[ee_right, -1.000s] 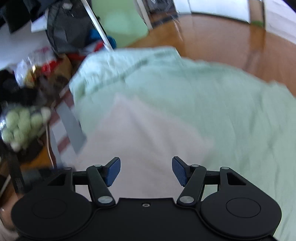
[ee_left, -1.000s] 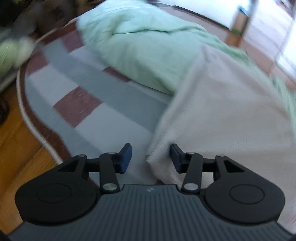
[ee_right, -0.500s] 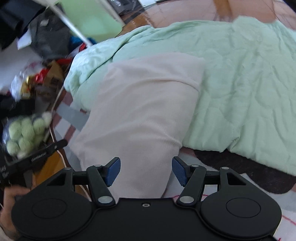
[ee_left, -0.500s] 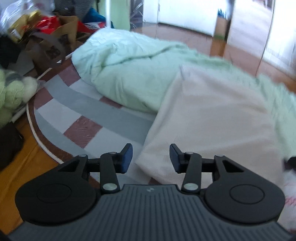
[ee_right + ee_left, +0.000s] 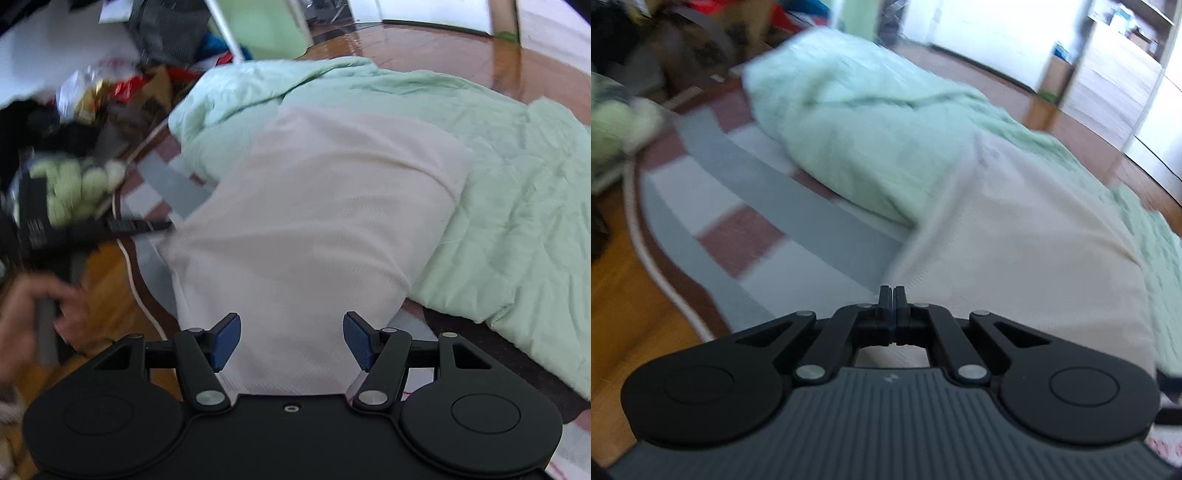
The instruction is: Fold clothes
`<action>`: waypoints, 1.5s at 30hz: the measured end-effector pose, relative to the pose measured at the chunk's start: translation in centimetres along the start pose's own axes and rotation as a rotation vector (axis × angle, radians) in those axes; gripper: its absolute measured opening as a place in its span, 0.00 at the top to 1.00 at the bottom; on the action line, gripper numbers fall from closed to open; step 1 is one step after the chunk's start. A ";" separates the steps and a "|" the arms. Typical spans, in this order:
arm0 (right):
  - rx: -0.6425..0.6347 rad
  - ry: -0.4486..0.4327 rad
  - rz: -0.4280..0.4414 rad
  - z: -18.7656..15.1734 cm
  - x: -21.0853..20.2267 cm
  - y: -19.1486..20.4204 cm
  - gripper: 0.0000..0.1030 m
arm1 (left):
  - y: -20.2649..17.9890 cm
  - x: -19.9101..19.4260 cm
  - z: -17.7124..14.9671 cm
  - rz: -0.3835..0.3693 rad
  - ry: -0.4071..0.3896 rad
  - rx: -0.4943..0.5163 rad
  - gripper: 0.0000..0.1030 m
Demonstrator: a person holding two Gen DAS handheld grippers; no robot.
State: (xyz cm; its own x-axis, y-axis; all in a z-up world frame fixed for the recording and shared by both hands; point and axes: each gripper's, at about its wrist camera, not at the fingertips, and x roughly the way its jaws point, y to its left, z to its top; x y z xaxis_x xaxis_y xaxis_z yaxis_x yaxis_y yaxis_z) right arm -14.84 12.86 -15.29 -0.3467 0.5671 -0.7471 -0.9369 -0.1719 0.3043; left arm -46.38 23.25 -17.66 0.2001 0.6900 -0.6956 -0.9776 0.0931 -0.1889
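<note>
Hand-held gripper on my left (image 5: 891, 291) has just snapped its jaws together; half a second ago they stood apart. They meet at the near left edge of the cream garment (image 5: 1027, 236), and I think a pinch of its fabric is caught, though blur hides the contact. My right hand-held gripper (image 5: 291, 341) stands as wide as before, nothing between the pads, over the garment's near end, closer than a second ago. The garment lies lengthwise away from me, its far end on the green quilt (image 5: 517, 177), its near end on the striped rug (image 5: 746, 206).
</note>
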 end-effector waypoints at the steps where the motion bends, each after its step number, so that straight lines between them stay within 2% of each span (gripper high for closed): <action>1: -0.014 0.007 -0.009 -0.2 0.1 0.1 0.35 | 0.8 -0.5 0.3 0.032 -0.018 -0.006 1.00; 5: -0.032 0.030 -0.025 -0.8 0.6 0.3 0.35 | 4.2 -2.7 1.5 0.182 -0.079 -0.013 1.00; 7: -0.013 0.034 -0.021 -1.0 0.6 0.1 0.35 | 5.5 -3.6 1.8 0.212 -0.064 -0.007 1.00; 10: 0.025 0.036 -0.002 -1.1 0.7 -0.3 0.35 | 4.9 -4.5 1.8 0.111 -0.028 0.057 0.97; 13: 0.073 0.043 0.007 -1.3 1.1 -0.8 0.35 | -0.3 -5.0 0.4 0.034 -0.040 0.318 0.89; 15: 0.079 0.046 0.002 -1.4 1.2 -0.8 0.35 | -3.5 -4.3 -0.7 0.001 -0.028 0.462 0.77; 16: 0.079 0.047 -0.002 -1.5 1.1 -0.8 0.35 | -5.0 -3.9 -1.2 -0.016 -0.021 0.520 0.75; 19: 0.074 0.058 -0.011 -1.7 1.0 -0.8 0.35 | -6.9 -2.7 -1.2 -0.058 -0.002 0.503 0.60; 20: 0.075 0.061 -0.013 -1.8 1.0 -0.8 0.35 | -7.4 -2.2 -1.2 -0.063 0.004 0.499 0.49; 21: 0.084 0.057 -0.004 -1.9 0.9 -0.9 0.35 | -7.7 -1.6 -1.3 -0.042 0.012 0.508 0.46; 25: 0.123 0.040 0.033 -2.2 0.6 -1.4 0.35 | -8.0 0.8 -1.7 -0.002 0.058 0.508 0.51; 26: 0.135 0.036 0.040 -2.2 0.5 -1.5 0.35 | -7.9 1.3 -1.8 -0.002 0.069 0.495 0.63; 27: 0.141 0.036 0.043 -2.2 0.4 -1.6 0.35 | -7.9 1.7 -1.9 -0.007 0.077 0.481 0.81; 29: 0.148 0.037 0.045 -2.2 0.4 -1.8 0.35 | -7.9 2.1 -2.0 -0.016 0.087 0.459 0.88; 36: 0.136 0.045 0.037 -2.3 0.5 -1.5 0.35 | -8.8 1.4 -2.1 0.006 0.042 0.483 0.96; 45: 0.160 0.061 0.026 -2.7 0.8 -2.0 0.35 | -5.4 0.6 -1.5 0.040 0.050 0.345 1.00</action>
State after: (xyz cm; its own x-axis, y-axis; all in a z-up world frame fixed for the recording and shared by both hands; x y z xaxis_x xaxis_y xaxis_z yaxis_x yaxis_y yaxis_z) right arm -13.35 11.51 -18.07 -0.3775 0.5129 -0.7710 -0.9102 -0.0527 0.4107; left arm -40.87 22.04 -18.07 0.1561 0.6629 -0.7323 -0.9476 0.3098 0.0784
